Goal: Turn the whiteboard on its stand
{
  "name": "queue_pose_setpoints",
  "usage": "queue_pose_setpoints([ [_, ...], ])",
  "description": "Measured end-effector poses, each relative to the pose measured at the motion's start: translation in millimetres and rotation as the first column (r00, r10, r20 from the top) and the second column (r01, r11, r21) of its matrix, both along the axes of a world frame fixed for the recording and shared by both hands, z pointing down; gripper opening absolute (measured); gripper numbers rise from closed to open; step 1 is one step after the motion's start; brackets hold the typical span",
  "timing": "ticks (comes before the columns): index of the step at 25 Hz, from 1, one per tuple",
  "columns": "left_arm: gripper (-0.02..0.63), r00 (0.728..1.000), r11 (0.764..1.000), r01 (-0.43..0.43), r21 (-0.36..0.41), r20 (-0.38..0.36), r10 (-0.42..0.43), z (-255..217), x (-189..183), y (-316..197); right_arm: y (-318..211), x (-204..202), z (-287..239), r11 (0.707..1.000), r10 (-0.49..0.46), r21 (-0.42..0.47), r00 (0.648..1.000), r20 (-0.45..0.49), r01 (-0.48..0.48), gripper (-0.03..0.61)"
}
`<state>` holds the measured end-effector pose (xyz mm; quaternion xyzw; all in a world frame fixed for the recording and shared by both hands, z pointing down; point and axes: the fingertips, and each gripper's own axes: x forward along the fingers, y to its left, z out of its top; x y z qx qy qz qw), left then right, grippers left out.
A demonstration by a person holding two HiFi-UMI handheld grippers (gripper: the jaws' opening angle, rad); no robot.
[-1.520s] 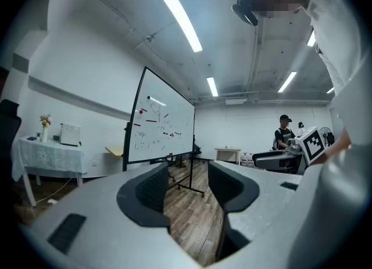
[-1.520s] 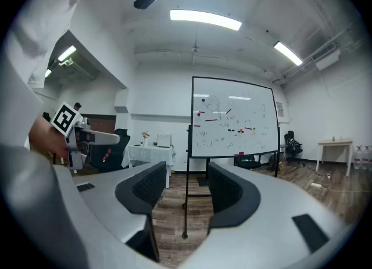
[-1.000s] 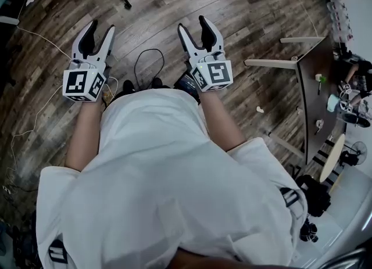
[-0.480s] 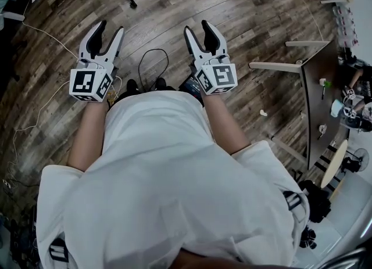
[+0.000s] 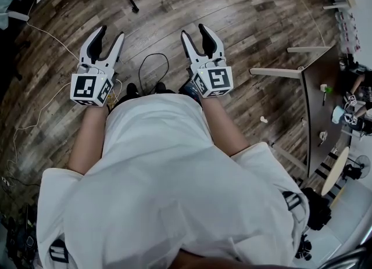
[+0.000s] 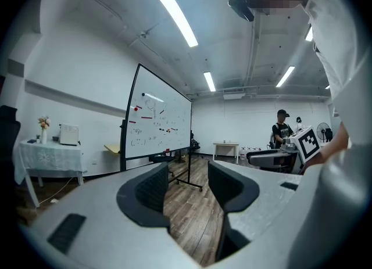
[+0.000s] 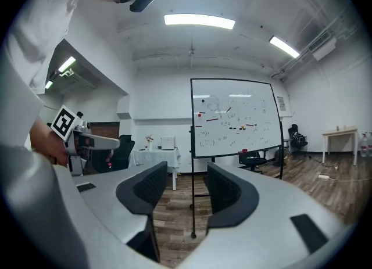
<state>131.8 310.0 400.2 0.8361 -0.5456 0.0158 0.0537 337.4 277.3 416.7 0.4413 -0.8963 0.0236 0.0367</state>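
Whiteboard [image 7: 235, 117] and stand [image 7: 193, 204] are on the wooden floor [image 5: 244, 6], well apart from both grippers, and nothing touches them. In the right gripper view I see the board almost from the front, a little to the right. It is upright, with red and black marks on its white face. One thin post of the stand shows in the gap between the two fingers, but far behind them. In the left gripper view the whiteboard [image 6: 160, 119] is ahead on the left and I see it at an angle, with its far edge going away from me.

I hold the left gripper [image 5: 110, 34] level in front of the body. Its fingers [image 6: 152, 187] are released, with only floor visible between them. The right gripper [image 5: 195, 31] is beside it, also level. Its fingers [image 7: 150, 187] have just been closing a little, but they are apart and hold nothing.

A table with a white cloth [image 7: 154, 156] stands left of the board in the right gripper view, and an office chair [image 7: 253, 158] is under the board's right part. A thin cable [image 5: 152, 64] lies on the floor between the two grippers. A dark table [image 5: 318, 105] is at the right edge of the head view. A person [image 6: 282, 131] stands far away in the left gripper view.
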Motion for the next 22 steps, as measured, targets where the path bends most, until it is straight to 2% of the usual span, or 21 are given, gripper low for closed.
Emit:
queue_pose_setpoints([
  [7,0.219,0.999,0.999,0.037,-0.006,-0.008,-0.037,0,15,-4,-7,20,5,0.999,-0.033,-0.004,0.999,0.003,0.033,0.213],
  [12,0.219,0.998,0.997,0.052,-0.055,-0.028,-0.054,17,24,1,-6,20,16,0.995,-0.090,0.027,0.993,-0.082,0.093,0.226],
  [15,0.219,0.999,0.996,0.045,-0.079,-0.006,-0.045,27,33,7,-8,21,24,0.995,-0.102,0.013,0.993,-0.063,0.103,0.230],
  [18,0.219,0.999,0.993,0.052,-0.102,-0.001,-0.052,37,28,8,-13,17,33,0.994,-0.107,-0.016,0.993,-0.042,0.106,0.232],
  [22,0.219,0.998,0.992,0.057,-0.115,0.000,-0.057,48,20,-11,-29,7,42,0.994,-0.113,-0.018,0.991,-0.073,0.112,0.232],
])
